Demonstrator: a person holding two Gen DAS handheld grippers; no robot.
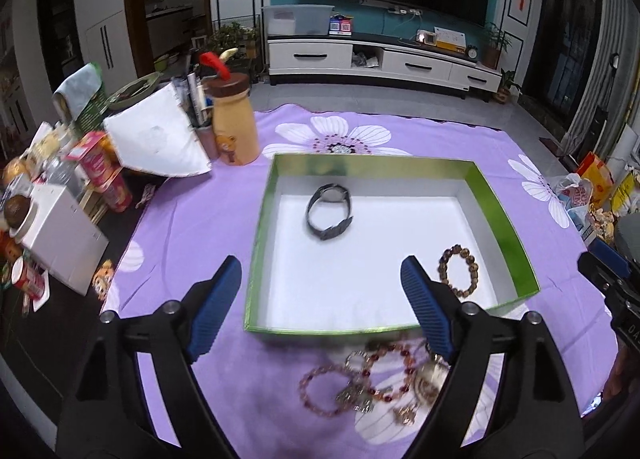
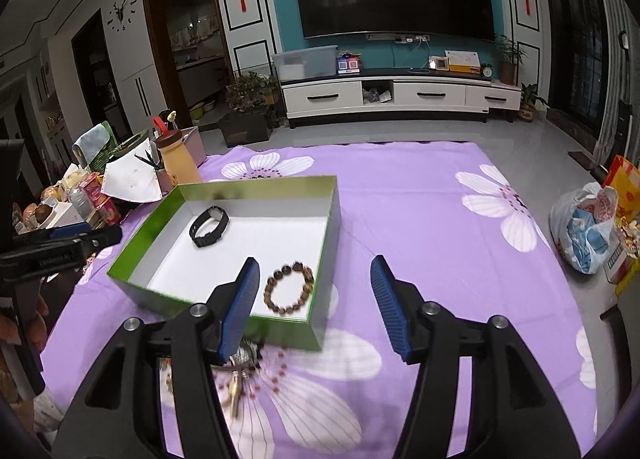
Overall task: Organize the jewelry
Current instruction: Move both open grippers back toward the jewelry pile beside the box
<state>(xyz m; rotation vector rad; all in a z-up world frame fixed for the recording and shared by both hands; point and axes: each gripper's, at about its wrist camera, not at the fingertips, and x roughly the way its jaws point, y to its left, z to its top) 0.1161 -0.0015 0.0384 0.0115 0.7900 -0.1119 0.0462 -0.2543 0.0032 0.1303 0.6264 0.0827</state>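
Observation:
A green-walled, white-floored box (image 1: 508, 235) (image 2: 332, 219) sits on the purple flowered cloth. Inside it lie a black watch (image 1: 329, 211) (image 2: 209, 226) and a brown bead bracelet (image 1: 458, 270) (image 2: 289, 288). A pile of loose jewelry (image 1: 372, 379), with pink and red bead bracelets and gold pieces, lies on the cloth in front of the box; part of it shows in the right wrist view (image 2: 238, 375). My left gripper (image 1: 322, 299) is open and empty above the box's near wall. My right gripper (image 2: 314, 303) is open and empty over the box's near right corner.
A yellow bear bottle (image 1: 234, 119), a pen cup, white paper and snack packets crowd the left side (image 1: 96, 167). A plastic bag (image 2: 588, 227) lies at the right edge. A TV cabinet stands across the floor.

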